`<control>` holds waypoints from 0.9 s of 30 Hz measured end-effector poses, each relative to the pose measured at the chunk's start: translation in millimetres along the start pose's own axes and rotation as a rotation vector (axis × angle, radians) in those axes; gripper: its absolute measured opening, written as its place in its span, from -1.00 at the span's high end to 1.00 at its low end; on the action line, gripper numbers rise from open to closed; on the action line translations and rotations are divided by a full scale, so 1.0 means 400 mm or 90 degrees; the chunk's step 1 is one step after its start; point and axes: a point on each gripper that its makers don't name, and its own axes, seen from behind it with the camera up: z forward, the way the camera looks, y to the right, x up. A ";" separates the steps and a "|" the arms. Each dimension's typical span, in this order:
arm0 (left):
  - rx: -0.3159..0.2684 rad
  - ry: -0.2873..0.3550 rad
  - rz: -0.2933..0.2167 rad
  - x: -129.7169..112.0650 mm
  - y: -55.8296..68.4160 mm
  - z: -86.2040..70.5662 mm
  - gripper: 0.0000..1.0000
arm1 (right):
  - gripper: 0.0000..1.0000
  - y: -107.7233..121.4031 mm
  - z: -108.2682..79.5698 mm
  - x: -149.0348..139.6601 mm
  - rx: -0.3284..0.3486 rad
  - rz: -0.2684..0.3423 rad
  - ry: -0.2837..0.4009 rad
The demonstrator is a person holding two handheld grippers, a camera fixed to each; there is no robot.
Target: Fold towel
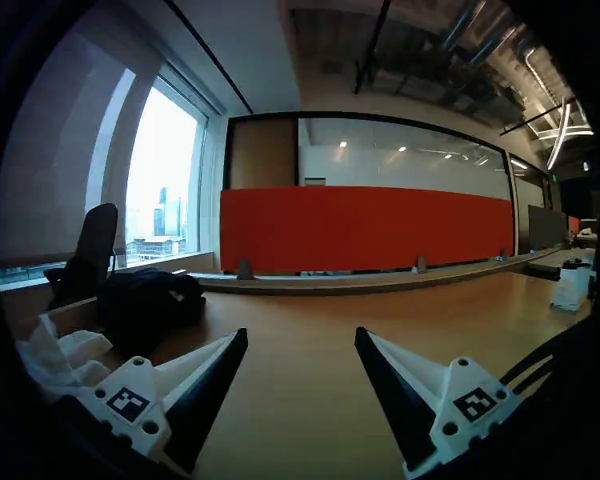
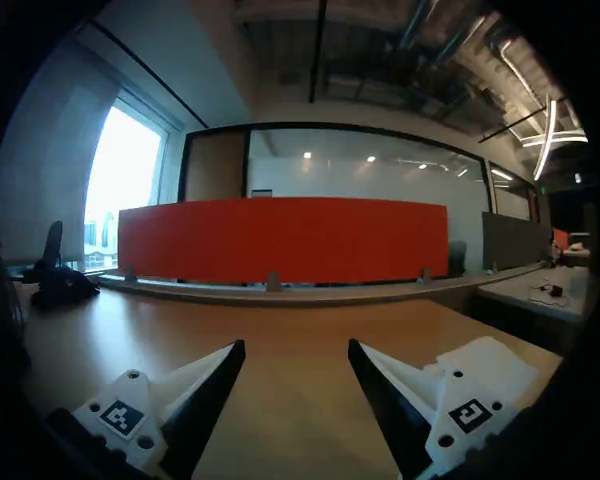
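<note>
left gripper [image 1: 300, 334] spread wide, nothing between the fingers, low over the wood surface [image 1: 428, 308]. white crumpled towel [image 1: 60, 356] lies just beside its left finger at the surface's near-left edge, not gripped. dark bundle [image 1: 144, 300] sits right behind the towel, dark chair [image 1: 88, 260] beyond it by the window [image 1: 164, 192]. right gripper [image 2: 296, 346] also spread, empty, over the surface. white flat thing [image 2: 492, 358] behind its right finger, can't tell what. red partition [image 2: 284, 240] along the far edge.
</note>
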 end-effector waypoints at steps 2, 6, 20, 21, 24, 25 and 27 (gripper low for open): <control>0.000 0.000 0.000 0.000 0.000 0.000 -1.00 | -0.99 0.000 0.000 0.000 0.000 0.000 0.000; 0.000 0.000 0.000 -0.001 0.000 0.000 -1.00 | -0.99 -0.001 0.001 0.002 0.000 0.000 0.000; 0.000 0.000 -0.001 -0.005 -0.003 0.003 -1.00 | -0.99 -0.001 0.000 0.001 0.000 0.000 0.000; 0.000 0.000 -0.001 -0.005 -0.003 0.004 -1.00 | -0.99 -0.001 0.000 0.001 0.000 0.000 0.000; -0.001 0.000 -0.002 -0.005 -0.002 0.004 -1.00 | -0.99 -0.002 -0.001 0.000 0.000 0.000 0.000; -0.001 0.000 -0.002 -0.005 -0.002 0.005 -1.00 | -0.99 -0.002 -0.001 0.000 0.000 0.000 0.000; -0.001 0.000 -0.002 -0.004 -0.001 0.005 -1.00 | -0.99 -0.002 -0.001 0.000 0.000 0.000 0.000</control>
